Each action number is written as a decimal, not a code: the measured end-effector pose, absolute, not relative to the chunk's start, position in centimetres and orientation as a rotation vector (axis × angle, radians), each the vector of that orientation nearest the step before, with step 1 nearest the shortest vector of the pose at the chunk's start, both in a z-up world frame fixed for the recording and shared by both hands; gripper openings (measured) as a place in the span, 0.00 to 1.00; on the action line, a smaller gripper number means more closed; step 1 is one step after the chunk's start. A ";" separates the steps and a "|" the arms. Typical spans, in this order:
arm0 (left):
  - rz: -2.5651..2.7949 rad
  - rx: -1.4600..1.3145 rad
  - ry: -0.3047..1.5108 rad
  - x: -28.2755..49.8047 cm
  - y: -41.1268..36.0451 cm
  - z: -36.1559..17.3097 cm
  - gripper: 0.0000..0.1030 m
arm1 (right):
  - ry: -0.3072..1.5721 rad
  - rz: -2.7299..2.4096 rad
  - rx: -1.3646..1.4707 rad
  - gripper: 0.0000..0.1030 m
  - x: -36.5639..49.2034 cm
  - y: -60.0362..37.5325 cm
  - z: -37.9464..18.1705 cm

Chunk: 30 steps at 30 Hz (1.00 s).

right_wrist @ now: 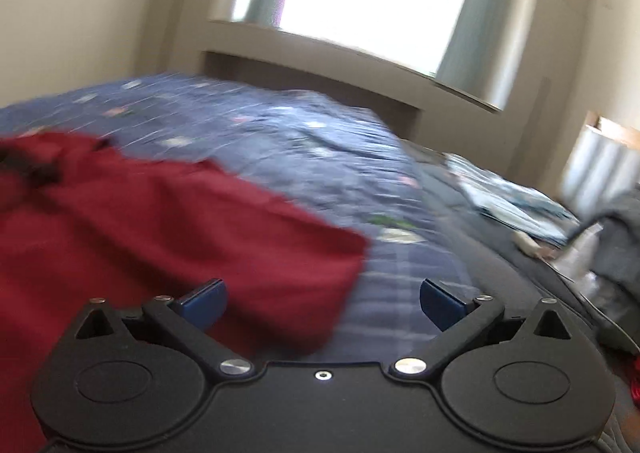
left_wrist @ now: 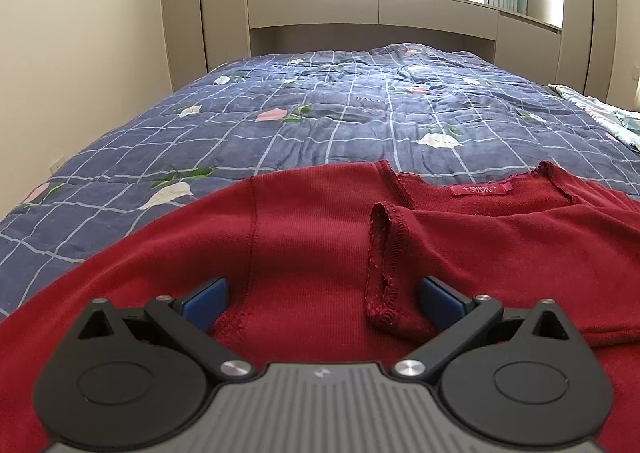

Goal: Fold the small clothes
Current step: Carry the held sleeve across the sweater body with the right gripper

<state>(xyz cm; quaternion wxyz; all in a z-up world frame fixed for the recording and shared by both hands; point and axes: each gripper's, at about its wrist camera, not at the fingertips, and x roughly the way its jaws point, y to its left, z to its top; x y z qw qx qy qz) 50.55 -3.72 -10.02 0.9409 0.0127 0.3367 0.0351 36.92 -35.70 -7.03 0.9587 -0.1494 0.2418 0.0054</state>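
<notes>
Dark red knit top point(left_wrist: 320, 237) on a blue checked floral quilt point(left_wrist: 320, 113)

The left claw point(left_wrist: 322, 303) stands wide apart over its folded sleeve cuff point(left_wrist: 386, 265).

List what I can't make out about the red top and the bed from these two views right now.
- Red top: lower part hidden behind the left gripper body, left wrist view.
- Label: lettering too small, same view.
- Right wrist view: motion-blurred; red top's edge smeared near the right gripper.
- Clutter at bed's right: blurred, unidentifiable.

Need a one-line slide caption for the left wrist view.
Open left claw over a red knit top spread on the blue floral quilt, sleeve cuff lying between its fingers.
</notes>
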 end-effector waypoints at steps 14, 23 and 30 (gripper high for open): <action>0.071 0.024 0.681 50.4 -3.7 -10.1 1.00 | 0.408 -0.351 -0.466 0.99 37.7 -35.1 -8.9; 0.071 0.025 0.679 50.3 -3.8 -10.1 1.00 | 0.493 -0.343 -0.425 0.99 37.2 -36.5 -9.6; 0.078 0.007 0.683 49.7 -3.3 -8.9 1.00 | 0.434 -0.185 -0.384 0.99 33.9 -35.0 -7.5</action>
